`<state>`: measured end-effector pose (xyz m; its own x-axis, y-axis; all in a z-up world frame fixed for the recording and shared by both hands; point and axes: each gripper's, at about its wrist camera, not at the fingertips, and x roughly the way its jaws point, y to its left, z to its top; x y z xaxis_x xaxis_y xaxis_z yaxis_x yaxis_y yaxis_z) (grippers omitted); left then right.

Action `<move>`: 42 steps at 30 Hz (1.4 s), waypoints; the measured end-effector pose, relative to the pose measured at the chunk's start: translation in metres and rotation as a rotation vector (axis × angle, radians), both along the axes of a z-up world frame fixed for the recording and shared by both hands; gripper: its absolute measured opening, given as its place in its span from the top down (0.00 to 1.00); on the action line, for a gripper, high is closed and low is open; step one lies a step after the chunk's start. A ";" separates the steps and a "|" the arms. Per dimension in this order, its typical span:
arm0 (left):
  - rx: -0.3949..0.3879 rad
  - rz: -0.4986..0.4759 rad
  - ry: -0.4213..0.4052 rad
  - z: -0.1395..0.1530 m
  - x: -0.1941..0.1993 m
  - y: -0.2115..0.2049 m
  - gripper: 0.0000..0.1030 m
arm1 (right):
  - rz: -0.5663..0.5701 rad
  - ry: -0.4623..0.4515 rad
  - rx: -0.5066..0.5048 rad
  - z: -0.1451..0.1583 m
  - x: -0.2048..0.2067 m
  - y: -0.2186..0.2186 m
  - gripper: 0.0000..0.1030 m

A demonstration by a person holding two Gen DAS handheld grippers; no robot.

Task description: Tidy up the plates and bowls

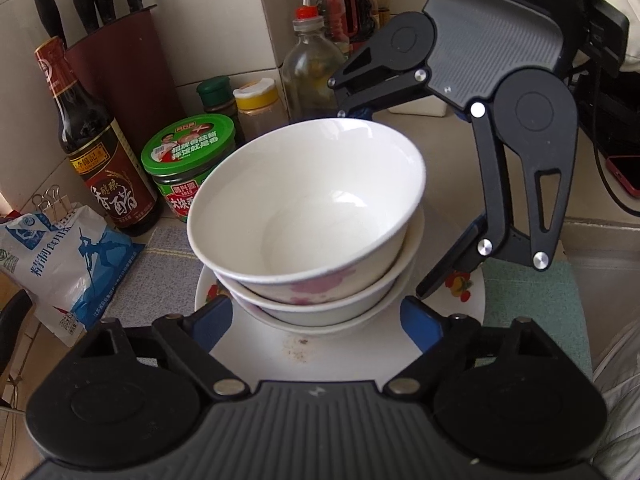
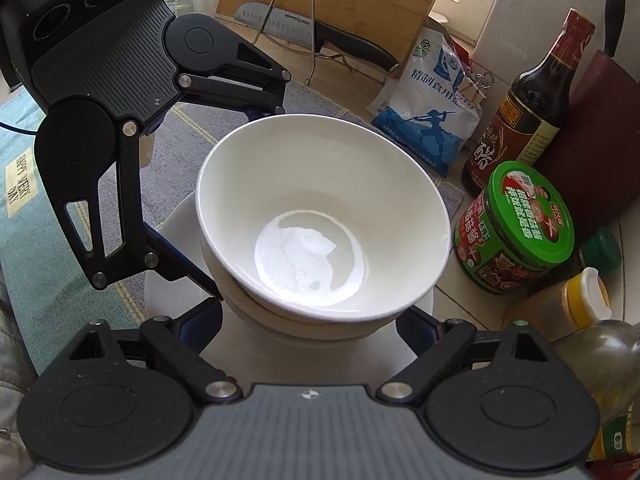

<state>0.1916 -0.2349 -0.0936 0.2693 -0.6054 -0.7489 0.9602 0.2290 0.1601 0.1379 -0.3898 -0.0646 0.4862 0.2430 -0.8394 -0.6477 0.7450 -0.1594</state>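
Three white bowls are nested in a stack; the top bowl [image 1: 304,200] [image 2: 320,208] is empty and tilts slightly. The stack stands on a white plate [image 1: 320,356] [image 2: 172,232] with a flower print at its rim. My left gripper [image 1: 316,322] [image 2: 248,204] is open, its blue-padded fingers standing either side of the lower bowls [image 1: 320,308] without pressing them. My right gripper [image 2: 308,328] [image 1: 380,204] faces it from the opposite side, also open, straddling the stack with its pads clear of the bowls.
A green-lidded jar [image 1: 188,160], a dark vinegar bottle [image 1: 96,148], a salt bag [image 1: 60,256], a knife block [image 1: 120,64] and spice jars [image 1: 256,104] crowd one side of the stack. A cutting board with a cleaver [image 2: 312,28] stands behind. A red phone [image 1: 624,172] lies on the counter.
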 end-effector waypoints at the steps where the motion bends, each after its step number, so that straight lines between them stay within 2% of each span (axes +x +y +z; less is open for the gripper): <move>1: 0.002 0.006 -0.004 0.001 -0.001 0.002 0.10 | -0.002 -0.001 0.004 0.001 -0.001 0.000 0.04; 8: -0.033 0.087 -0.044 0.011 -0.008 0.029 0.09 | -0.032 -0.040 0.003 0.010 -0.014 0.006 0.00; 14: -0.164 0.175 -0.111 0.038 -0.023 0.068 0.01 | -0.131 -0.070 -0.038 0.020 -0.037 0.021 0.00; 17: -0.228 0.205 -0.153 0.050 -0.036 0.088 0.01 | -0.198 -0.085 -0.068 0.022 -0.053 0.032 0.00; 19: -0.260 0.231 -0.193 0.056 -0.050 0.100 0.01 | -0.251 -0.108 -0.053 0.028 -0.066 0.039 0.00; 22: -0.290 0.263 -0.208 0.063 -0.069 0.114 0.01 | -0.370 -0.149 -0.020 0.040 -0.083 0.050 0.00; 25: -0.324 0.307 -0.190 0.068 -0.086 0.125 0.01 | -0.538 -0.185 0.027 0.052 -0.095 0.059 0.00; 28: -0.353 0.391 -0.135 0.075 -0.100 0.137 0.01 | -0.719 -0.216 0.061 0.059 -0.107 0.069 0.00; 33: -0.325 0.586 -0.085 0.081 -0.106 0.147 0.01 | -1.013 -0.234 0.128 0.055 -0.130 0.086 0.00; 34: -0.306 0.638 -0.076 0.082 -0.107 0.150 0.01 | -1.050 -0.232 0.141 0.054 -0.135 0.090 0.00; 37: -0.290 0.710 -0.047 0.087 -0.108 0.157 0.01 | -1.107 -0.258 0.161 0.057 -0.151 0.107 0.00; 40: -0.292 0.726 -0.019 0.094 -0.109 0.165 0.01 | -1.122 -0.280 0.160 0.065 -0.162 0.122 0.00; 42: -0.297 0.722 -0.029 0.100 -0.112 0.169 0.01 | -1.123 -0.299 0.158 0.072 -0.167 0.130 0.00</move>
<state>0.0794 -0.0664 0.0062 0.6901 -0.4468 -0.5694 0.5531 0.8329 0.0168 -0.0291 -0.2595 0.0074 0.6665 -0.3568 -0.6546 0.4341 0.8996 -0.0484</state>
